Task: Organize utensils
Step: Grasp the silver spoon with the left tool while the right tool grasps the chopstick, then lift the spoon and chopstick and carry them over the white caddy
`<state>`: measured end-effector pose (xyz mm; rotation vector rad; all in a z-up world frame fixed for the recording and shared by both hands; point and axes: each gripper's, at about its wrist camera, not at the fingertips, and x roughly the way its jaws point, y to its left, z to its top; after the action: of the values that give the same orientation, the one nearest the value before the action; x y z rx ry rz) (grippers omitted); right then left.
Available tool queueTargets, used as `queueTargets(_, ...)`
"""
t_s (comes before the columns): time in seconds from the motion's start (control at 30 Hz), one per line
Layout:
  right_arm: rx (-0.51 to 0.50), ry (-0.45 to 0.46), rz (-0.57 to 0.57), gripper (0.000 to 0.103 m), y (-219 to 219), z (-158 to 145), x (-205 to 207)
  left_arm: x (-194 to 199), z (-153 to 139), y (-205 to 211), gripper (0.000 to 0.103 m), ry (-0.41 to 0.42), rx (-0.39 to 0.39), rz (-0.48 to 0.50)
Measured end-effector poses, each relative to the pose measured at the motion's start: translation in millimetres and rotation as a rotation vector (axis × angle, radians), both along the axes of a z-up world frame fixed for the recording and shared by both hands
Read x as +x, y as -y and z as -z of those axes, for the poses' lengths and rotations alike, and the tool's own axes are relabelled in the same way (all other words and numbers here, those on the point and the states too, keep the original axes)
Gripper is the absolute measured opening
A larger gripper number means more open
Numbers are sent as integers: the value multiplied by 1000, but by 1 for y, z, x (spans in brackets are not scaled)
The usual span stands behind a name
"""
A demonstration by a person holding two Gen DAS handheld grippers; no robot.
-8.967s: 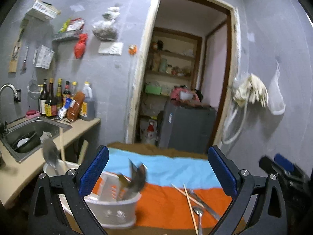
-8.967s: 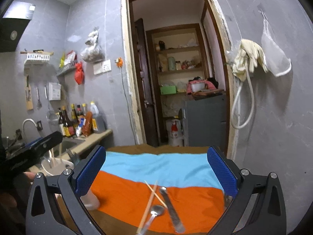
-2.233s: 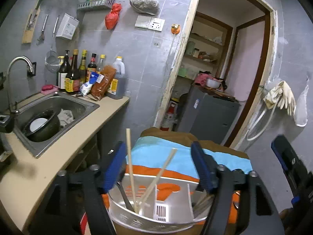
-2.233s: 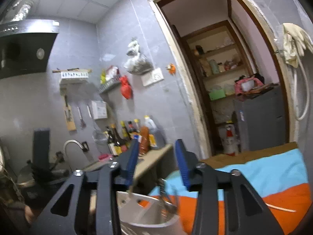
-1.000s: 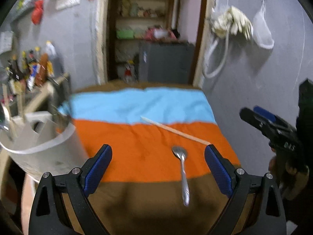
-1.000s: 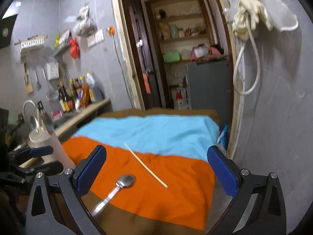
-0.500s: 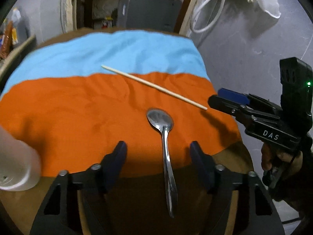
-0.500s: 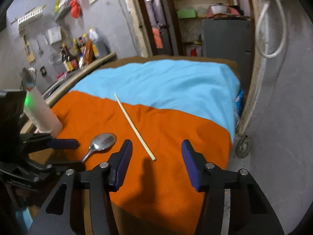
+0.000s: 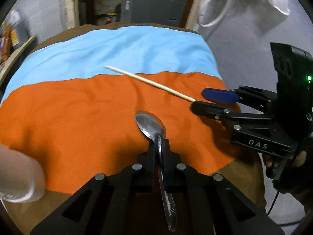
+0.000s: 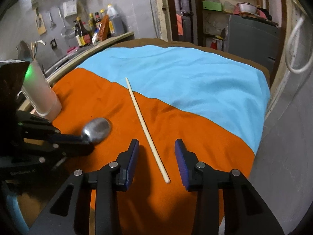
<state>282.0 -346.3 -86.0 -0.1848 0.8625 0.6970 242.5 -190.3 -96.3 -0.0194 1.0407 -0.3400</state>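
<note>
Jaws of our left gripper (image 9: pixel 158 144) are clamped on the neck of the metal spoon (image 9: pixel 150 126), just behind the bowl; they have just been closing, and the pads now press the handle from both sides. We see the spoon's bowl lying face up on the orange band of the cloth (image 9: pixel 78 113), beyond the fingertips, while its handle runs back between the black finger arms toward the near edge of the left wrist view. Our right gripper (image 10: pixel 156 159) stands partly spread, its blue pads (image 10: pixel 181 161) on either side of the near end of the wooden chopstick (image 10: pixel 145 130) without touching it; these jaws have also just been closing, with the chopstick between them but not yet pinched. The chopstick lies flat on the cloth, its near end on the orange band and its far tip reaching the border with the light blue band (image 10: pixel 176 74). In the left wrist view we see the right gripper entering from the right, a hand (image 9: pixel 289 168) wrapped around its grip, and the chopstick's end meeting its lower finger. A white utensil holder (image 10: pixel 42 96) stands at the left edge of the orange band, near the spoon, with utensils (image 10: pixel 26 50) rising from its top. Bottles (image 10: pixel 93 29) line the counter at far left.
</note>
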Motion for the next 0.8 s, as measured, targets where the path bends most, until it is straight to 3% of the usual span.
queueTargets(0.23,-137,53,-30,31,-34,3,9,0,-3,-36,4,-24,-3,-156)
queueTargets(0.47,-217,-7,40,29,-59,1,31,2,-7,-40,4,-74,-13,-118)
queueTargets(0.53,-219,-37,44,14,-65,0,34,1,-9,-41,4,-86,-11,-113)
queueTargets(0.63,-235,-32,53,6,-72,-1,30,4,-11,-40,4,-101,-6,-109)
queueTargets(0.73,-179,-56,86,3,-66,-2,28,2,-10,-44,2,-106,-35,-131)
queueTargets(0.8,-71,-98,125,3,-52,-3,26,0,-10,-45,2,-97,-63,-149)
